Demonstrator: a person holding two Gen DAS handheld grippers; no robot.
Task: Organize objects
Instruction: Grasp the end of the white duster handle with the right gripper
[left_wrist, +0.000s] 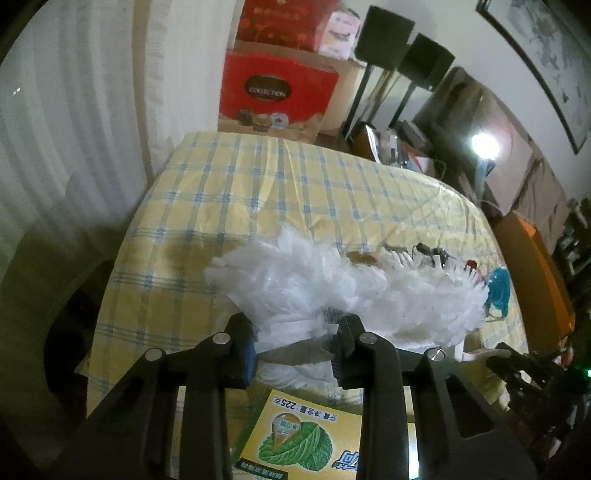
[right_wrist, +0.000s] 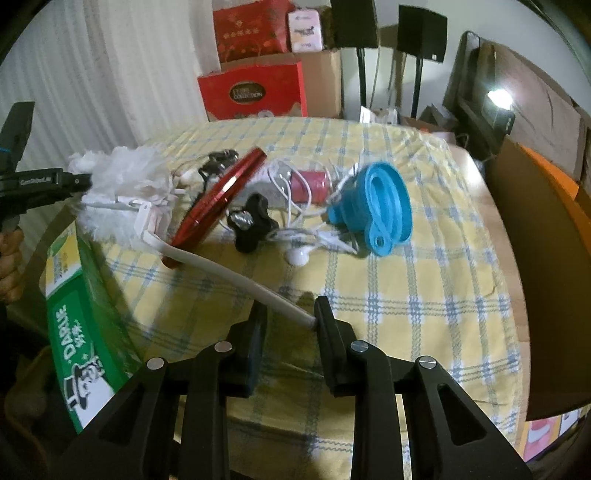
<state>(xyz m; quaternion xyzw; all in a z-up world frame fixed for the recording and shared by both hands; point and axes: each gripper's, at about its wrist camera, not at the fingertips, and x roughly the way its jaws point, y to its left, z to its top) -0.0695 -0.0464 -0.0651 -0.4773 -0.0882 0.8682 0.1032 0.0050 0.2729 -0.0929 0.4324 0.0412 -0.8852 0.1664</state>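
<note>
A: Entry, largest first. Tabletop (right_wrist: 406, 295) under a yellow-and-blue checked cloth. Green-and-yellow box (right_wrist: 79, 332) at its near left edge. Duster (right_wrist: 122, 173), fluffy white head over the box's far end, white handle (right_wrist: 236, 277) running diagonally toward the right gripper (right_wrist: 290, 317).

B: Grip status?

A: Left gripper (left_wrist: 295, 343): jaws clamped on the base of the white fluff, no earlier frame to compare. Right gripper: jaws nearly together on the tip of the handle; the tip touches the right finger, and contact on the left finger can't be confirmed from here.

B: So a two-point hold. Advice?

A: My judgement: move both ends together and keep the handle's angle steady, or the soft head will slip out of the left jaws. Lift clear of the pile before travelling, since the head sits against the clutter.

B: Clutter, in order?

A: Blue funnel (right_wrist: 376, 214), red cylinder (right_wrist: 218, 199), small red can (right_wrist: 314, 184), black knob (right_wrist: 247, 225), white earphone cable (right_wrist: 299, 236) looped among them, all mid-tabletop, touching or tangled.

B: Duster appearance?

A: Shaggy, light, compressible; handle thin, slightly bowed.
</note>
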